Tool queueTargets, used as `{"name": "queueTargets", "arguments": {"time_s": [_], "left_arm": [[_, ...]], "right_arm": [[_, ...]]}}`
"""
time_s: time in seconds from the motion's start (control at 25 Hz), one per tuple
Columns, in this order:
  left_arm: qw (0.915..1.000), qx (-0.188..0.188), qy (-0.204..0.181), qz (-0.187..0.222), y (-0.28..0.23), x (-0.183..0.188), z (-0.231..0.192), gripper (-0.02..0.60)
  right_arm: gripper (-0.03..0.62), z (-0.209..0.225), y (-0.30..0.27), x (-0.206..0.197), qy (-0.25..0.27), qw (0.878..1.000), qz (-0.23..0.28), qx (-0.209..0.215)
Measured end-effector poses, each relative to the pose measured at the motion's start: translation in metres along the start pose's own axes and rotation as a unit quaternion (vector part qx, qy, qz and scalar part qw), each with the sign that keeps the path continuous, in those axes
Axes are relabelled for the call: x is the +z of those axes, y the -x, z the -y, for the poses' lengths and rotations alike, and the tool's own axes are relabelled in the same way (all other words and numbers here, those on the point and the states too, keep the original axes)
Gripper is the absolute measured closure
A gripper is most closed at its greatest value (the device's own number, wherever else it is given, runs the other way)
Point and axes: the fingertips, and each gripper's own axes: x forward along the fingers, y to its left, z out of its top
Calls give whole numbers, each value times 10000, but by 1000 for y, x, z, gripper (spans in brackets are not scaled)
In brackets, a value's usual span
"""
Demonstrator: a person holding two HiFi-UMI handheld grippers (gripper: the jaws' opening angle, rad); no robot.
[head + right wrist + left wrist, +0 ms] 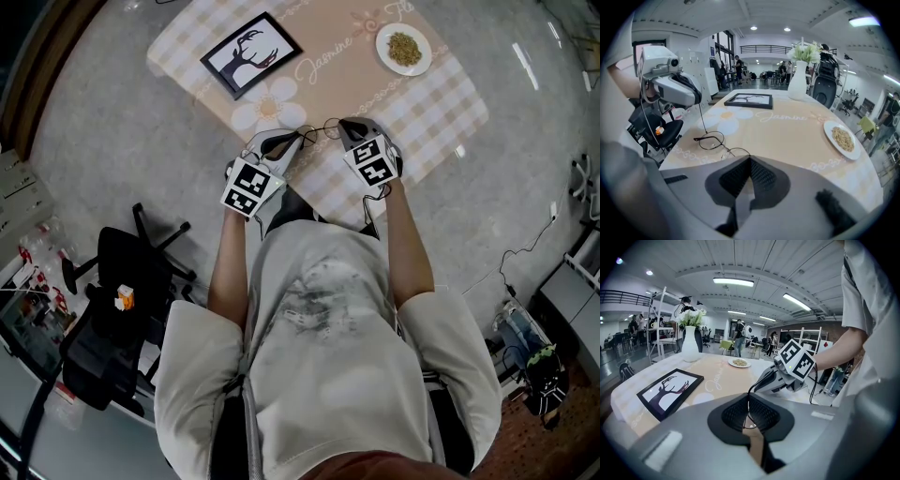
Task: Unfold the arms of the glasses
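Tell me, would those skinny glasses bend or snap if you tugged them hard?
They would probably bend first: the glasses have very thin wire rims and arms, so they look easy to warp. They seem light, since the left gripper and right gripper hold them just by pinching thin wire. Pushed, they'd likely slide, not roll.

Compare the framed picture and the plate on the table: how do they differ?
The framed picture is rectangular with a black border; the plate is round and white. The framed picture shows a dark antlered silhouette; the plate holds a heap of pale food. Both lie flat on the checked tablecloth.
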Motion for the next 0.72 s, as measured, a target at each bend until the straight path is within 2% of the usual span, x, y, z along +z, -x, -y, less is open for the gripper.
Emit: {"name": "queueTargets", "arguments": {"time_s": [0.36,0.72], "left_arm": [[9989,159,378,216,7,3,-10,566],[9982,68,517,285,2,0,-12,566]], "right_arm": [[579,0,0,0,9,10000,-6,-34],[579,-1,1,3,240,9992,-29,-314]]}}
